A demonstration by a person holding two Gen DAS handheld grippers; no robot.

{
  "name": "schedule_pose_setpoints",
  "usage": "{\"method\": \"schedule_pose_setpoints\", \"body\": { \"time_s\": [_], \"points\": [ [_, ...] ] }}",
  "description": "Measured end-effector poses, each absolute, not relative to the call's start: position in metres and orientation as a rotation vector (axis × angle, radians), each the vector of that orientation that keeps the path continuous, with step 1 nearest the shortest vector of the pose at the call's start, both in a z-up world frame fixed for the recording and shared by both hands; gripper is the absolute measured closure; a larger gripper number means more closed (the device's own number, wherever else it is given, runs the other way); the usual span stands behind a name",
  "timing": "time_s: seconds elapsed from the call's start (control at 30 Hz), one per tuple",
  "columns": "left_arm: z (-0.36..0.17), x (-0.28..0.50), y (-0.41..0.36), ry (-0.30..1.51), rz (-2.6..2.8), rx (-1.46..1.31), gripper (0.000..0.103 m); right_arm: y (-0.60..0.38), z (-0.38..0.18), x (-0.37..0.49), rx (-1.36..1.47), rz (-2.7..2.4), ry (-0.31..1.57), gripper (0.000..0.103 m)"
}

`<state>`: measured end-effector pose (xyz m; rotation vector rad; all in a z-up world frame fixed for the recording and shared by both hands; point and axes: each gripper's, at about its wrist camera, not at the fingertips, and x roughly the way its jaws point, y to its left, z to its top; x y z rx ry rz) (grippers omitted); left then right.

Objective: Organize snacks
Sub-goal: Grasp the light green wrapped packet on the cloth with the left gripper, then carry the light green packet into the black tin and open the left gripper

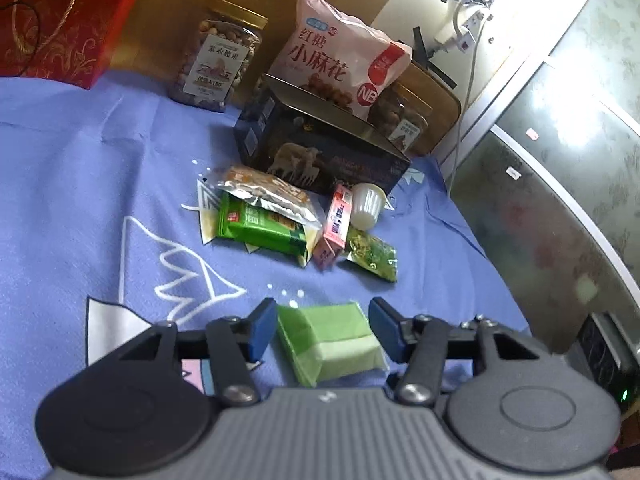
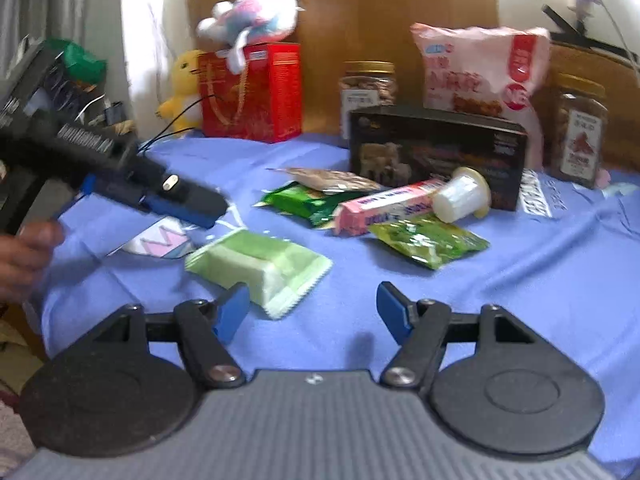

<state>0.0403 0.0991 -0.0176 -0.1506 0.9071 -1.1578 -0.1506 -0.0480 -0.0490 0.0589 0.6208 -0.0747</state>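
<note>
Lying flat on the blue cloth [image 1: 80, 168] of the desk, a pale green packet [image 1: 332, 340] with a crimped, zigzag end is seen between the wide-open jaws of the left gripper [image 1: 323, 330], untouched. The right gripper [image 2: 313, 312] is held open and empty, the packet [image 2: 260, 264] just beside its left finger. Further back, a dark green packet [image 1: 260, 228], a pink box [image 1: 336, 224] and a white cup [image 1: 366, 205] on its side are piled before a black box [image 1: 320, 148]. Two jars [image 1: 216, 60] are filled with nuts.
</note>
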Motion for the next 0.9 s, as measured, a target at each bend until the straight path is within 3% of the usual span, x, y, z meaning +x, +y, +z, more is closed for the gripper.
{"method": "schedule_pose_setpoints", "body": {
  "time_s": [0.17, 0.37, 0.67, 0.9],
  "points": [
    [-0.025, 0.032, 0.089, 0.929, -1.142, -0.07, 0.051, -0.035, -0.054, -0.139, 0.013, -0.031, 0.647, 0.036],
    [-0.035, 0.023, 0.077, 0.96, -1.149, -0.048, 0.057, -0.04, -0.06, -0.128, 0.044, -0.014, 0.676, 0.069],
    [0.028, 0.028, 0.043, 0.781, -1.242, -0.019, 0.057, -0.068, -0.031, -0.13, 0.088, -0.082, 0.535, 0.07],
    [0.068, 0.061, -0.032, 0.675, -1.263, 0.019, 0.058, -0.124, 0.003, -0.101, 0.0, -0.158, 0.424, 0.07]
  ]
}}
